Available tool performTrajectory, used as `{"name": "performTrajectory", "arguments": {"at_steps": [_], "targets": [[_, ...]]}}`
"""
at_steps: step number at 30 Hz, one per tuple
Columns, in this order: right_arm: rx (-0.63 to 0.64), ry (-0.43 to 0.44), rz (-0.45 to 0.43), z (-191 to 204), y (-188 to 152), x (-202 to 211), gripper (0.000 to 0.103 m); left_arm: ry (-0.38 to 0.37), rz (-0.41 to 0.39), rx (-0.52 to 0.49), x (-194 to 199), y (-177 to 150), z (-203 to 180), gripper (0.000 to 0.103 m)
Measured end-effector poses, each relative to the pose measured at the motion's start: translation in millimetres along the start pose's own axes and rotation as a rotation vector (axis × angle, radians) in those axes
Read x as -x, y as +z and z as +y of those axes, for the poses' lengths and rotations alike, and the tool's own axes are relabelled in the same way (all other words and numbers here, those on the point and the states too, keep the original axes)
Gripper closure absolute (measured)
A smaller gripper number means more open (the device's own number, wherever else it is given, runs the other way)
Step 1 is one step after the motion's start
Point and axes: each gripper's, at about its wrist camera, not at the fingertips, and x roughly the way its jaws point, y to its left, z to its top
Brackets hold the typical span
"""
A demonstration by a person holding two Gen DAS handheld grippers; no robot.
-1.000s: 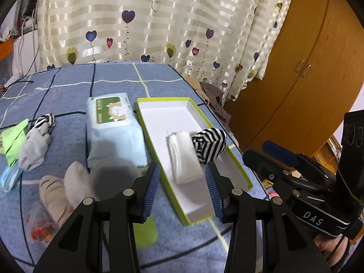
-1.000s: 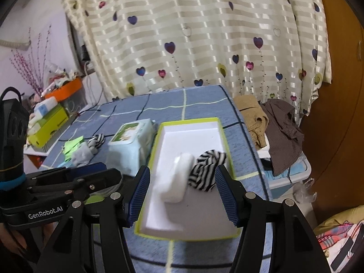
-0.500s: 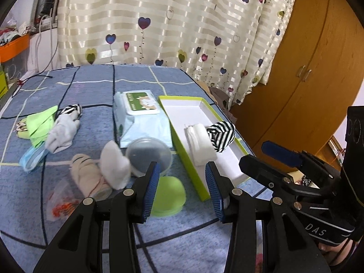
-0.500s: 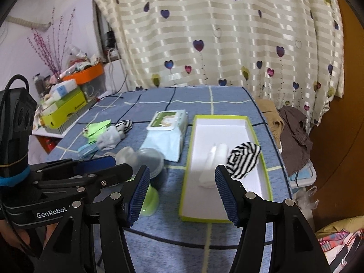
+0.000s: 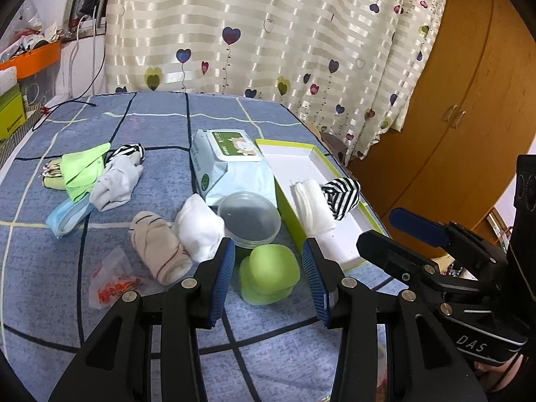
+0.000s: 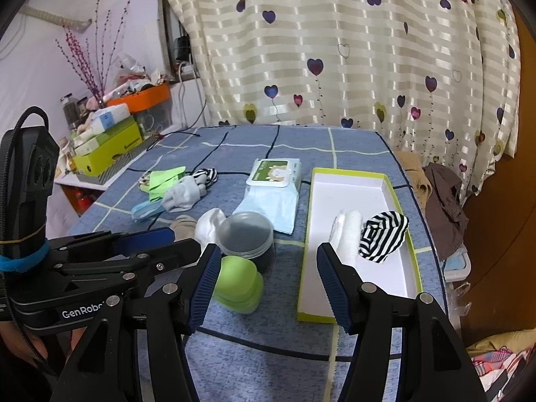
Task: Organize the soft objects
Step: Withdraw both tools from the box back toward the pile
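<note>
A green-rimmed white box (image 5: 348,244) (image 6: 355,194) holds a rolled white sock (image 5: 313,206) (image 6: 348,238) and a black-and-white striped sock (image 5: 343,192) (image 6: 383,234). Left of the box on the blue cloth lie a white sock (image 5: 199,226) (image 6: 209,222), a beige striped sock (image 5: 159,246) and a grey-white sock (image 5: 115,182) (image 6: 181,196). My left gripper (image 5: 268,274) hovers open and empty above the green lids (image 5: 269,274). My right gripper (image 6: 264,284) is open too, empty, near the box's front end.
A wet-wipes pack (image 5: 231,164) (image 6: 273,189) and a clear round tub (image 5: 249,219) (image 6: 246,234) sit beside the box. A green cloth (image 5: 83,169), a blue mask (image 5: 67,216) and a small plastic bag (image 5: 112,279) lie left. Clothes (image 6: 442,201) hang off the right edge.
Both grippers have drawn back from the box, so more of the cloth and the loose socks on the left come into view. Neither pair of jaws changed its width.
</note>
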Motion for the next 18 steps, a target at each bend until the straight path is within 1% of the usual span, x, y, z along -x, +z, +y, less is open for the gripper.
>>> {"name": "performTrajectory", "arguments": {"at_steps": [7, 18], "targets": [[0.017, 0.03, 0.007, 12.6, -0.6, -2.9, 0.043, 0.012, -0.018, 0.014, 7.5, -3.5, 9.2, 0.06], [0.032, 0.066, 0.008, 27.5, -0.8, -6.2, 0.043, 0.043, -0.005, 0.054, 9.5, -9.0, 26.5, 0.06]]}}
